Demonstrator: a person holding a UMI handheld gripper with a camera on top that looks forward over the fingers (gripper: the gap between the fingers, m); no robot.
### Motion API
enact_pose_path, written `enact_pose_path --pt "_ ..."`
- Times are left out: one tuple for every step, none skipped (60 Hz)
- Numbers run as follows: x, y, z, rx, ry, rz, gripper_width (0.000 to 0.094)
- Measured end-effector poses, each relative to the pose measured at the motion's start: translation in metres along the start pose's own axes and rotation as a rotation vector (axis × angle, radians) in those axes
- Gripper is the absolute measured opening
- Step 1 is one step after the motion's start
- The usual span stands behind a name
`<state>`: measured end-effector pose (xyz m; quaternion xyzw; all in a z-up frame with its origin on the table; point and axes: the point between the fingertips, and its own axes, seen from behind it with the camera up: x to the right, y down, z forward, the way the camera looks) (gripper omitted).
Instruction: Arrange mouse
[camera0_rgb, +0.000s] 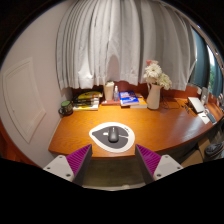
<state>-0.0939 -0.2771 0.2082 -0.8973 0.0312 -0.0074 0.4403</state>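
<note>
A dark mouse rests on a small white and grey oval mouse mat near the front edge of the curved wooden desk. My gripper hangs above and short of the desk's front edge, with the mouse just ahead of the fingers. Both purple pads stand wide apart, and nothing is between them.
A vase of white flowers stands at the back right. A stack of books lies at the back left, a blue box and a white cup in the middle back. Pale curtains hang behind.
</note>
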Motion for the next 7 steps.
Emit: enact_pose_path --pt "0.0000 0.0000 -0.0007 0.000 0.000 -0.001 0.0862" --pt "-0.0003 -0.0002 -0.0013 0.001 0.001 -0.002 0.0864" --pt "-0.0008 -0.0001 -0.0010 0.003 0.002 -0.002 0.0865" --pt "-0.0004 -0.0005 -0.0016 0.005 0.003 -0.001 0.0864" --pt "-0.0004 -0.0007 -0.0021 0.005 0.004 -0.001 0.0864" --pt "-0.0003 -0.0007 -0.0026 0.004 0.004 -0.001 0.0865" --pt "-0.0005 -0.0006 -0.0031 0.004 0.004 -0.001 0.0863"
